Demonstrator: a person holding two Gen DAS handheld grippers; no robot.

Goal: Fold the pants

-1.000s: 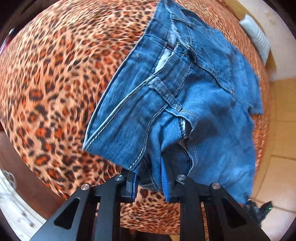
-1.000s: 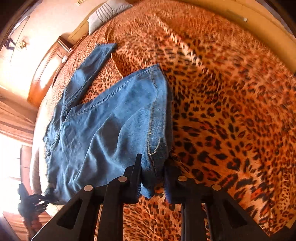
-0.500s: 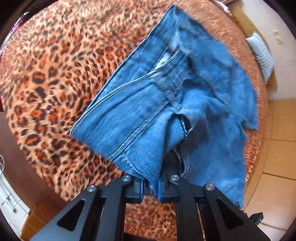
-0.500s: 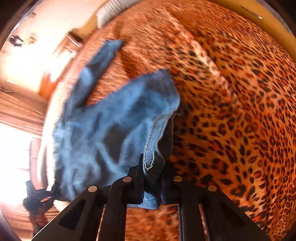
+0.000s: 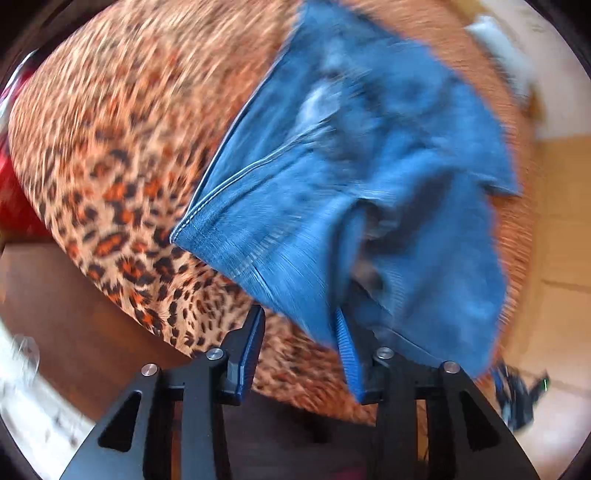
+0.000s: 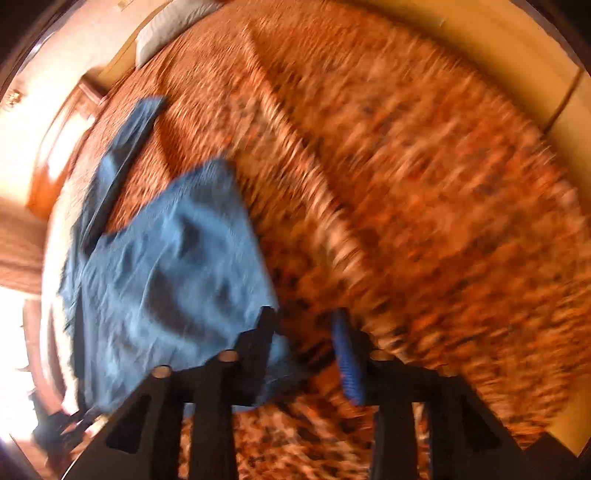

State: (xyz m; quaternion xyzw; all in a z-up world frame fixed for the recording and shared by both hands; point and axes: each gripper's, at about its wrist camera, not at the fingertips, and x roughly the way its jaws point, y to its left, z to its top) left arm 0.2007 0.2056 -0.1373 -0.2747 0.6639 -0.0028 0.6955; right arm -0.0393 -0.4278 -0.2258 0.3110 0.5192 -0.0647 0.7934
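The blue denim pants point(image 5: 369, 177) lie folded lengthwise on a leopard-print bedspread point(image 5: 122, 122). In the left wrist view the waistband end is nearest, just beyond my left gripper point(image 5: 299, 354), whose fingers stand wide apart with nothing between them; the denim edge touches the right finger. In the right wrist view the pants point(image 6: 166, 288) lie to the left, a leg reaching toward the headboard. My right gripper point(image 6: 304, 350) is open and empty, its left finger over the hem corner. Both views are motion-blurred.
The bedspread point(image 6: 406, 184) stretches far to the right of the pants. A white pillow point(image 6: 170, 29) lies at the head of the bed. A wooden bed frame point(image 5: 74, 314) and tiled floor point(image 5: 561, 229) border the bed. A red item point(image 5: 14, 206) sits at the left.
Both grippers held the denim half a second ago; both have now opened and let go. The pants have dropped onto the bed, and both cameras are moving fast.
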